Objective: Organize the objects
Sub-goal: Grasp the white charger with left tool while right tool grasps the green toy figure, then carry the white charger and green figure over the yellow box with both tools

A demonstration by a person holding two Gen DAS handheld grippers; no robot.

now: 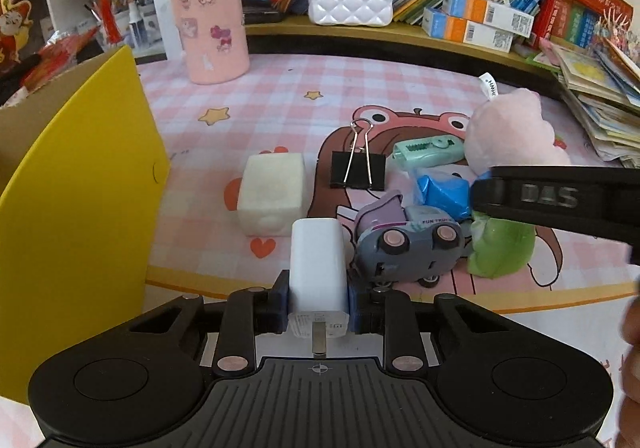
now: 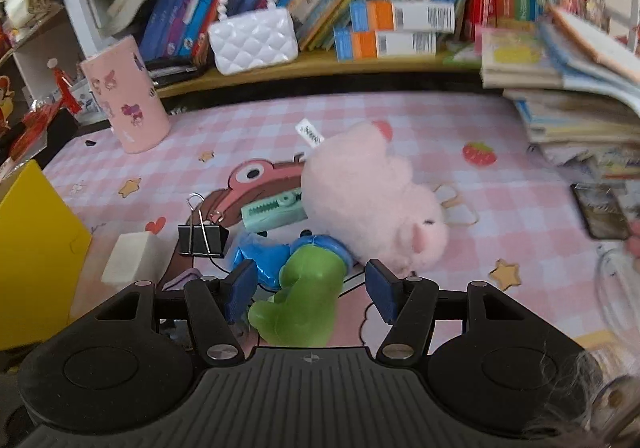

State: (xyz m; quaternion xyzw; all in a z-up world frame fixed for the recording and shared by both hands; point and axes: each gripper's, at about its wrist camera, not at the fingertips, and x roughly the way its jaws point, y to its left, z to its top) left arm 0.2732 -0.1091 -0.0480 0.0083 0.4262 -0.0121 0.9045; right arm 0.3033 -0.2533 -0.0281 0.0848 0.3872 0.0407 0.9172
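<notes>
Clamped between the blue pads of the left gripper (image 1: pixel 318 306): a white charger plug (image 1: pixel 318 268), upright, glossy and rounded at the corners, metal prong pointing back toward the camera, grey print on its lower face. Just beyond it, a grey and lilac toy truck (image 1: pixel 404 242) tipped on its side, pink wheel hubs facing up. To the left, a cream block (image 1: pixel 272 194); further out, a black binder clip (image 1: pixel 358 168) with silver handles, flat on the pink checked mat (image 1: pixel 280 96). At far left, a yellow box (image 1: pixel 80 216). On the other side, spread wide apart and gripping nothing, the right gripper (image 2: pixel 310 294), its blue pads either side of a green frog toy (image 2: pixel 304 304) with a blue collar, lying between them, contact unclear. Behind the frog, touching it, a pink plush (image 2: pixel 372 204) with a white tag; beside that, a mint green correction tape (image 2: pixel 274 212) and a crumpled blue wrapper (image 2: pixel 256 258).
</notes>
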